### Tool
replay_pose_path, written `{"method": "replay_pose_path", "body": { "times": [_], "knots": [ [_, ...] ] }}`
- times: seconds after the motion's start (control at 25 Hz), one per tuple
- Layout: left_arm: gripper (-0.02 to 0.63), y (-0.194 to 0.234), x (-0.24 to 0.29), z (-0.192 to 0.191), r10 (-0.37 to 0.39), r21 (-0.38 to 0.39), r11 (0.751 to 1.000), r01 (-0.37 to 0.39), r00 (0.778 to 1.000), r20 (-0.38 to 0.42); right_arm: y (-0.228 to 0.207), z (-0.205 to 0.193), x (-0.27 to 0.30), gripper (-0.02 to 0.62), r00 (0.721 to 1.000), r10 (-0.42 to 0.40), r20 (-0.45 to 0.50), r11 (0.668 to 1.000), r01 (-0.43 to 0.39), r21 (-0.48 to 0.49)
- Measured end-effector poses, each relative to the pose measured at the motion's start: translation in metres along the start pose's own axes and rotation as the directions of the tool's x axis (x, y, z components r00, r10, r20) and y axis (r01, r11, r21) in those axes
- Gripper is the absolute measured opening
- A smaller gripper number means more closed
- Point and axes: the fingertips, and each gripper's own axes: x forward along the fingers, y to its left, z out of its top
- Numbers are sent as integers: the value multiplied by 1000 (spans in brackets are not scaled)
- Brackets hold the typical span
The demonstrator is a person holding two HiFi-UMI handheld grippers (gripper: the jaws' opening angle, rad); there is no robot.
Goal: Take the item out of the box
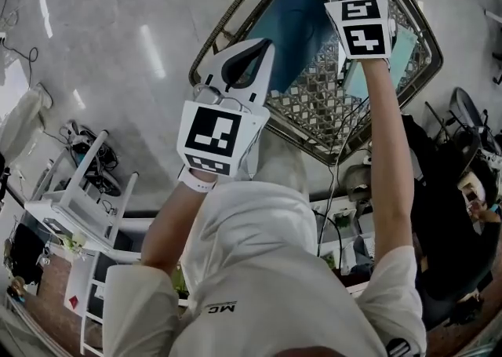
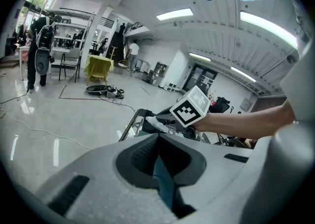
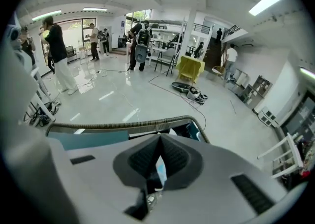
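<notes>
A woven wire basket (image 1: 235, 12) serves as the box and stands on the shiny grey floor. A blue sheet-like item (image 1: 302, 22) lies inside it against the far side. My left gripper (image 1: 264, 44) hovers over the basket's near left rim, and its jaws meet at the tips with nothing seen between them (image 2: 158, 137). My right gripper (image 3: 160, 138) reaches deeper into the basket, its marker cube (image 1: 365, 26) above the blue item. Its jaws are also together, and the basket rim (image 3: 123, 124) curves just ahead of them. Its tips are cut off at the top of the head view.
A white rack (image 1: 78, 206) and tangled cables (image 1: 86, 143) lie left of me. A seated person (image 1: 463, 191) is close on the right. Several people (image 3: 56, 46) stand farther off, near a yellow-draped table (image 3: 191, 68).
</notes>
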Motion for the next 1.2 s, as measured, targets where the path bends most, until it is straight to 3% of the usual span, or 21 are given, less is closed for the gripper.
{"method": "replay_pose_path", "body": {
  "times": [0.32,0.68,1.2],
  "knots": [
    [25,-38,-28,11,16,24,1000,-17,999,33,3,26,-90,14,988,-49,149,999,45,28],
    [25,-88,-65,19,8,47,999,-11,998,68,4,46,-212,14,945,-101,310,994,81,77],
    [25,-134,-128,49,30,91,995,-47,983,181,43,26,-335,15,883,-139,449,986,83,142]
  ]
}}
